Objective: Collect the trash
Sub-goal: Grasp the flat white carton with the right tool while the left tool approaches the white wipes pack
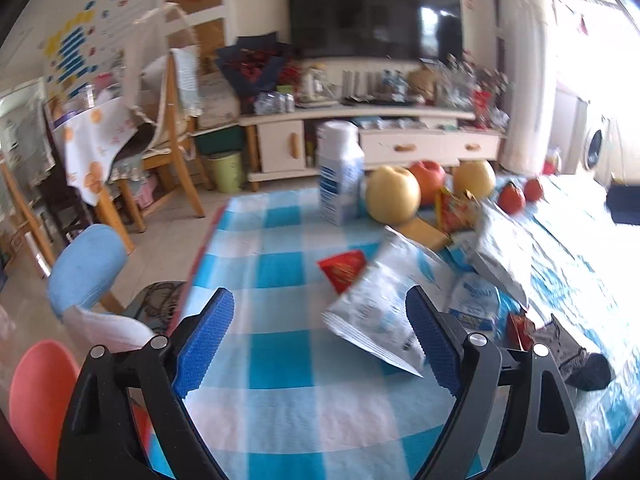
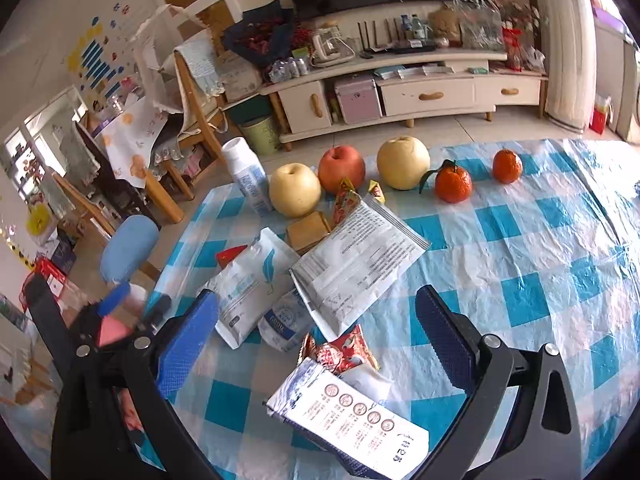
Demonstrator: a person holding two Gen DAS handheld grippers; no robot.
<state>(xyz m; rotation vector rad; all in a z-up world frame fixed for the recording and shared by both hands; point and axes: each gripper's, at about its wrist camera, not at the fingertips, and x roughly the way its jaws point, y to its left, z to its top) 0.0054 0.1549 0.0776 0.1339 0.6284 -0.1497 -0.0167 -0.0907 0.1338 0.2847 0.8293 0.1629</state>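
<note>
On the checked tablecloth (image 2: 520, 240) empty wrappers (image 2: 356, 264) lie heaped in front of a row of fruit (image 2: 403, 163), so the litter sits apart from what stays. Both the left gripper (image 1: 320, 336) and right gripper (image 2: 316, 336) hang above it, jaws wide and empty, likely ready to pick.

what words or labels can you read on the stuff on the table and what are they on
No text reads with certainty.
Flat white packet nearest the right gripper: a row of round icons and a few large characters, sideways, not legible.
Large grey-white pouch: dense fine print, too small.
White pouch with feather mark: blue lettering, blurred.
Small white-blue sachet: blue wording, too blurred.
White bottle: blue label, unreadable.
Red wrapper: pattern only.
</note>
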